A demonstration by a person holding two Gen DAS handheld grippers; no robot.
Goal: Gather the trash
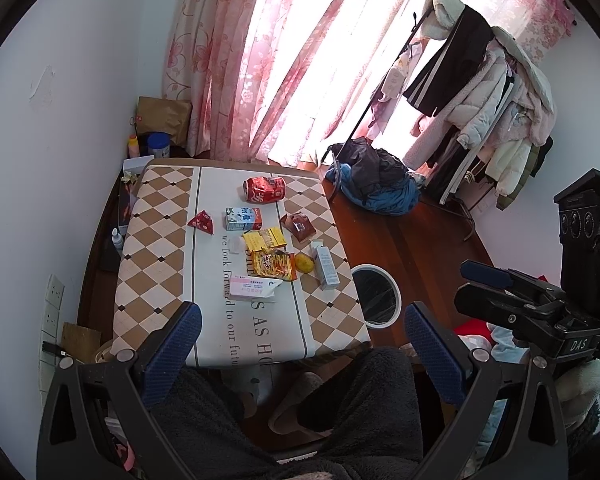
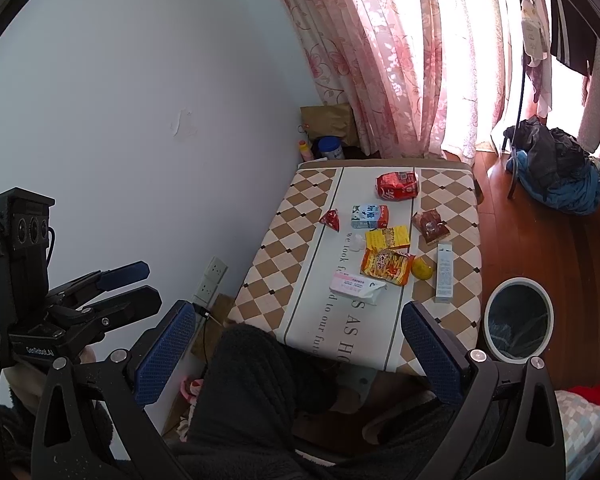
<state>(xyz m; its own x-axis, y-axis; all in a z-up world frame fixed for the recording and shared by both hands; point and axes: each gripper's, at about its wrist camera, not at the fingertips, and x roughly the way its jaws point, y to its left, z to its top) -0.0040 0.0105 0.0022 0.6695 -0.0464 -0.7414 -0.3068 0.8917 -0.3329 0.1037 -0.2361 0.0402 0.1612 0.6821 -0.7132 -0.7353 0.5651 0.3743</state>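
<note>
White trash bin (image 2: 518, 318) with a dark liner sits just off the table (image 1: 156, 240) edge — contents unclear. Left gripper (image 1: 302, 338) and right gripper (image 2: 294, 340) both gape wide, empty — clear wood floor (image 1: 412, 236) beyond.

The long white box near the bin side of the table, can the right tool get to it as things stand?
Probably yes. The long white box lies flat at the table's edge, apart from the orange fruit, with nothing between it and the open, empty right tool.
</note>
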